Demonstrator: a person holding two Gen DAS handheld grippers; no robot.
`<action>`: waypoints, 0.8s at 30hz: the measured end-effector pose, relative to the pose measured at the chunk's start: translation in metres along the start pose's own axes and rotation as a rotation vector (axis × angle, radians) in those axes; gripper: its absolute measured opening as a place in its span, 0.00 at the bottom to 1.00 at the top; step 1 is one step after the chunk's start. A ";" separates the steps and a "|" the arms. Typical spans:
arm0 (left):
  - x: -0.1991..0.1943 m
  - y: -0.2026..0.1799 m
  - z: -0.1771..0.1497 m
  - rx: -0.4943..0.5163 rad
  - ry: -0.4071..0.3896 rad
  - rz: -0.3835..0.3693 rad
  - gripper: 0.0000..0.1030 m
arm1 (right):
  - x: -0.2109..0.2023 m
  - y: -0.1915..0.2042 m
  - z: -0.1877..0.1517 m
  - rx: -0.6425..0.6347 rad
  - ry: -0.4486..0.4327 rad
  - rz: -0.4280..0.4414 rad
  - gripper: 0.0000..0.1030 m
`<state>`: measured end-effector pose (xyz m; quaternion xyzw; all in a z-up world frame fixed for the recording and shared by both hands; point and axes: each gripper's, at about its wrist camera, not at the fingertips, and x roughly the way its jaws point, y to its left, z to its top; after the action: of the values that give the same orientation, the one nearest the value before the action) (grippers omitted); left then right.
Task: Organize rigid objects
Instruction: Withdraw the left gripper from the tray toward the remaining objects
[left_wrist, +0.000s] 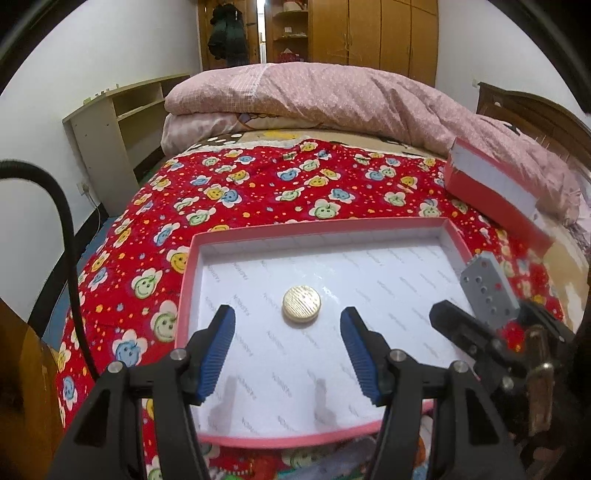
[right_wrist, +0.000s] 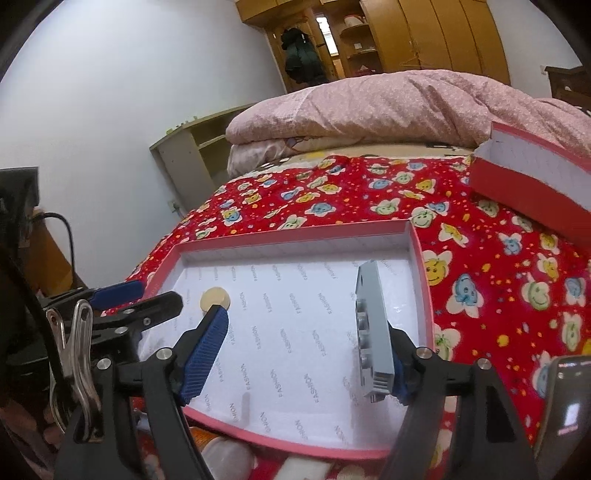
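Grey block (right_wrist: 373, 332) leans against the right gripper's (right_wrist: 303, 354) far finger, jaws spread wide. Left gripper (left_wrist: 288, 350) gapes above the gold disc (left_wrist: 301, 304) in the pink tray (left_wrist: 192, 258).

Wide bare floor inside the pink tray (left_wrist: 186, 280) around the gold disc (left_wrist: 301, 305); grey block (right_wrist: 373, 328) crowding its right wall.

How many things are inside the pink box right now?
2: a gold round tin lying flat on the box's white floor, and a grey holed block against the right gripper's finger, near the right wall.
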<state>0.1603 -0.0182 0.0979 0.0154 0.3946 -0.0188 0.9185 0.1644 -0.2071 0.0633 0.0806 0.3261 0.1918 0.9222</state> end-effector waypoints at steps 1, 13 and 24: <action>-0.003 0.000 -0.001 -0.001 -0.003 -0.004 0.61 | -0.003 0.003 0.000 -0.007 0.001 -0.006 0.74; -0.042 0.011 -0.023 -0.033 -0.019 -0.024 0.61 | -0.052 0.040 -0.002 -0.077 -0.022 -0.018 0.74; -0.072 0.023 -0.050 -0.059 -0.024 -0.010 0.61 | -0.091 0.060 -0.025 -0.058 0.001 0.027 0.74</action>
<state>0.0760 0.0087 0.1163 -0.0136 0.3842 -0.0118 0.9231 0.0652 -0.1885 0.1125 0.0581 0.3197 0.2138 0.9213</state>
